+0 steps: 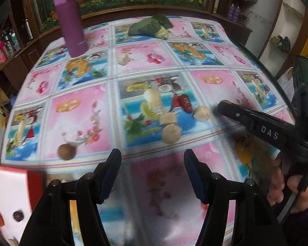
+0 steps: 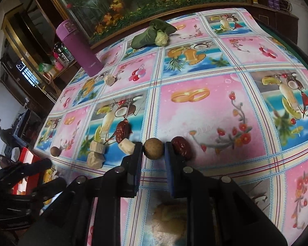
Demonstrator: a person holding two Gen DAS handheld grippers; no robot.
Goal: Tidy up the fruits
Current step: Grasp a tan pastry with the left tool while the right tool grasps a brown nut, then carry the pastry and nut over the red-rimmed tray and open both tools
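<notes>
The right tool [image 2: 153, 149] is shown with its two blue-padded fingers [image 2: 136, 164] narrowed around a round brown longan-like fruit [image 2: 153, 148] on the counter covered by a pink-and-blue fruit-printed cloth [image 2: 195, 112]; the fruit lies between the pads, though firm contact cannot be confirmed. A wrinkled dark-red date [image 2: 182, 148] is seen just right of the right finger, and a second red date [image 2: 121, 132] lies further left and slightly farther. Pale beige fruit chunks [image 2: 97, 152] are grouped left of the tool, with another round brown fruit [image 2: 55, 150] beyond them. The left tool [image 1: 153, 160] is held wide and empty above the near cloth. At the far side, a tall purple flask [image 1: 69, 20] and a green leafy vegetable [image 1: 149, 26] are visible. A red-and-white box [image 1: 8, 192] sits at the near left corner.
</notes>
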